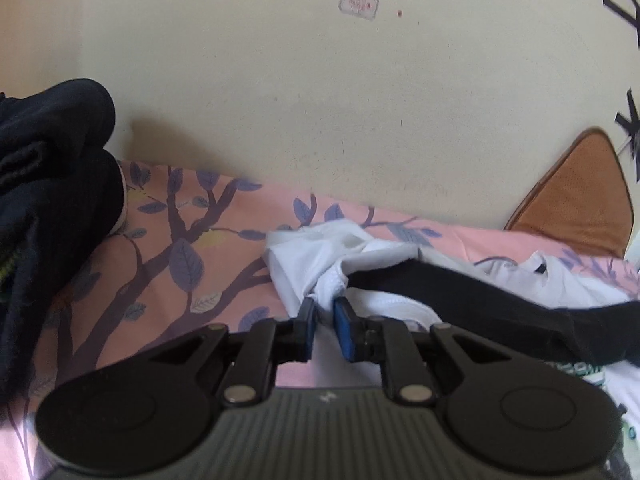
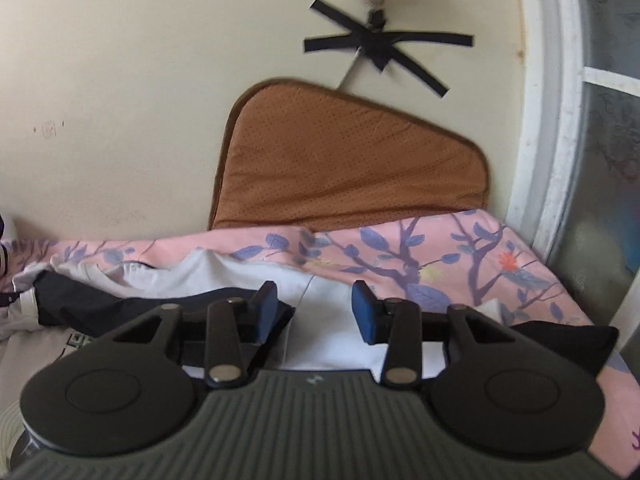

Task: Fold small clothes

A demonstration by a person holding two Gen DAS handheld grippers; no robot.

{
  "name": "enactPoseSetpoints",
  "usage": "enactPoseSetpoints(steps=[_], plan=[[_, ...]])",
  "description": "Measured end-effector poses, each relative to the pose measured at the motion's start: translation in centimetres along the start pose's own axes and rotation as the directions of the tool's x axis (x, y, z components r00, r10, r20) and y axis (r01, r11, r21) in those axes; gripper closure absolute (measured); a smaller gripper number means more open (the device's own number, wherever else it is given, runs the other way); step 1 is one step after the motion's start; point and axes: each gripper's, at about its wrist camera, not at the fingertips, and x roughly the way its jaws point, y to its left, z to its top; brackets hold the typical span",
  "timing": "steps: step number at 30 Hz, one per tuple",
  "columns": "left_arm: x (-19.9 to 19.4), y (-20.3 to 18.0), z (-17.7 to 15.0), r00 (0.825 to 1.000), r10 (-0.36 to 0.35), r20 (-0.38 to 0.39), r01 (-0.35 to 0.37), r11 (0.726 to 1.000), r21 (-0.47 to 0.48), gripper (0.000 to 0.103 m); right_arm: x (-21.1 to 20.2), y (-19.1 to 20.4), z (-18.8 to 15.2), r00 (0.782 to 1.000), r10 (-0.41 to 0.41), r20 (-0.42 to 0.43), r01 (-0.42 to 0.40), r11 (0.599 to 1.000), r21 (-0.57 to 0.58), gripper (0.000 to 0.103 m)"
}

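Barely started: left gripper (image 1: 324, 312) pinching white garment (image 1: 320, 256) edge, right gripper (image 2: 314, 300) released, clothes still rumpled on bed (image 1: 160, 240).

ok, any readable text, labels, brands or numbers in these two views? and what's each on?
Nothing can be read as text.
Wall sticker: reddish marks, too blurred to read.
Small white logo mark on each hand-held gripper body, left and right: a symbol, no letters.
Green-and-black print on the white garment: mostly hidden under the dark garment, unreadable.
Faint mark on the wall: too small to read.
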Motion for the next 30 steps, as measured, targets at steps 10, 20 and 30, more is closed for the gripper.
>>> enactPoseSetpoints(steps=[10,20,30], plan=[[-2.2,-1.6,0.4,0.961,-0.267,0.073,0.27,0.962,-0.035,0.087,-10.7,-13.8,-3.8,0.982,-0.184,0.049,0.115,0.778,0.618,0.057],[0.8,-3.8,-2.2,0.955,-0.284,-0.087,0.29,0.955,0.067,0.084,-1.4,-16.7,-5.0,0.996,0.052,-0.066,0.028,0.533,0.846,0.039],[1.7,-2.5,-2.1,0.946,-0.306,-0.11,0.305,0.952,-0.023,0.087,-0.6,-13.2,1.5,0.985,-0.13,0.117,0.026,0.772,0.636,0.097]])
